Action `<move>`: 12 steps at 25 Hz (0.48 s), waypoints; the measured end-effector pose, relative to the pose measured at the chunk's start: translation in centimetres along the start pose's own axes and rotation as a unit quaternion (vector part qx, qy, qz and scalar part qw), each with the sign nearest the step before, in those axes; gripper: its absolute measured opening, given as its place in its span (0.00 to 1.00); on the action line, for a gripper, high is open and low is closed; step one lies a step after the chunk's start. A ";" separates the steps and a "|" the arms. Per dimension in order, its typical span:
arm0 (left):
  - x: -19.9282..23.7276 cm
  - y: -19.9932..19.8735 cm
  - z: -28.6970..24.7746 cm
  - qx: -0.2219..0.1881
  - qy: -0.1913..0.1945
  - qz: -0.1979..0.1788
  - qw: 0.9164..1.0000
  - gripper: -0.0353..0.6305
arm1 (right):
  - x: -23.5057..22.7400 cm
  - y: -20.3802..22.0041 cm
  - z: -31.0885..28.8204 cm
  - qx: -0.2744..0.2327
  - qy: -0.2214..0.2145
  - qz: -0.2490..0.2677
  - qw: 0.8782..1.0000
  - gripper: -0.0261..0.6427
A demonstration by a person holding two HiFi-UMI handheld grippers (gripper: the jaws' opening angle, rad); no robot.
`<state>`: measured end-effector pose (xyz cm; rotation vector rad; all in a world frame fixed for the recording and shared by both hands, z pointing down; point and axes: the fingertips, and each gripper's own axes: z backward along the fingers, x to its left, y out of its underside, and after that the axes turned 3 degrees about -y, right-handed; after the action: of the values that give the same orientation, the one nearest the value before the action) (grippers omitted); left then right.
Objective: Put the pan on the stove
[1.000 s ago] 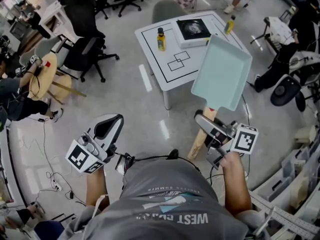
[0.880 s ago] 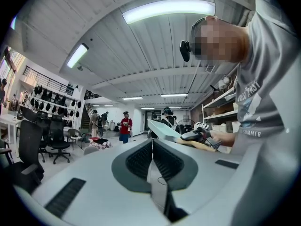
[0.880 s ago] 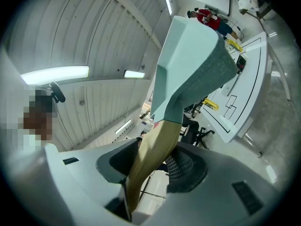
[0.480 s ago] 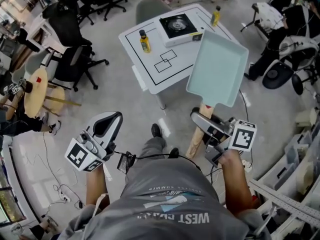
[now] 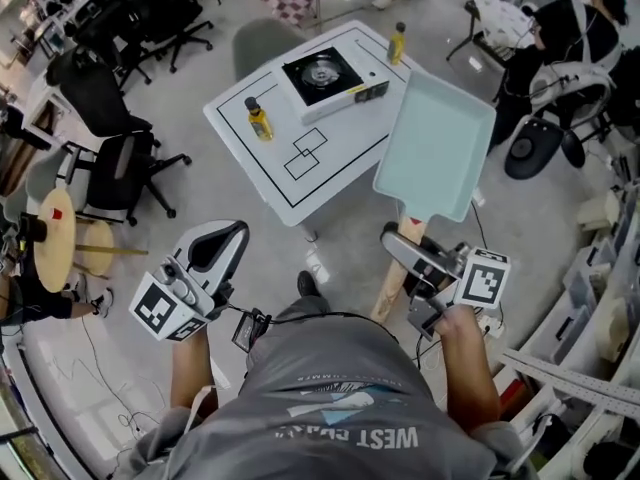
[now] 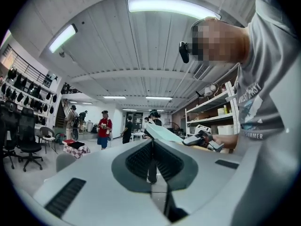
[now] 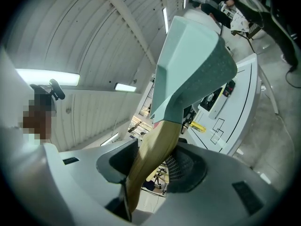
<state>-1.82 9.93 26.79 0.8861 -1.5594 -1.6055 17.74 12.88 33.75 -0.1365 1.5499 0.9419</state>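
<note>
The pan [image 5: 437,144] is a pale teal square pan with a wooden handle [image 5: 392,284]. It hangs in the air over the floor, right of the white table [image 5: 330,158]. My right gripper [image 5: 402,240] is shut on the handle [image 7: 151,159], and the pan [image 7: 190,65] rises tilted above the jaws. The stove [image 5: 325,73], a small portable burner with a black top, sits at the table's far side, also seen as stove [image 7: 214,98]. My left gripper [image 5: 228,240] is at the lower left, shut with nothing in it; its jaws meet in the left gripper view [image 6: 151,147].
Two yellow bottles [image 5: 259,118] [image 5: 397,43] stand on the table, which has black outlines drawn on it. Office chairs [image 5: 120,158] and a round wooden table [image 5: 55,238] are at the left. A chair with bags [image 5: 540,138] and shelving stand to the right. People [image 6: 104,128] stand far off.
The table with the stove has slid down and to the left in the head view and looks nearer. Both grippers keep their places in the view, the pan still held in the right one.
</note>
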 end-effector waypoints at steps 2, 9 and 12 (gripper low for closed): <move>1.6 0.3 -0.8 0.006 0.008 0.003 1.000 0.06 | -0.5 -0.9 -0.9 -0.009 0.004 -0.002 1.000 0.32; 6.8 0.1 -3.3 0.005 0.034 0.009 0.999 0.06 | -2.4 -4.4 -4.3 -0.031 0.017 -0.004 0.999 0.32; 8.9 0.3 -3.7 0.002 0.038 0.014 0.999 0.06 | -3.0 -5.5 -5.7 -0.038 0.024 -0.002 0.999 0.32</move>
<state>-3.08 0.38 26.99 0.9145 -1.5163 -1.5314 17.19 4.42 33.29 -0.2171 1.5573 0.9997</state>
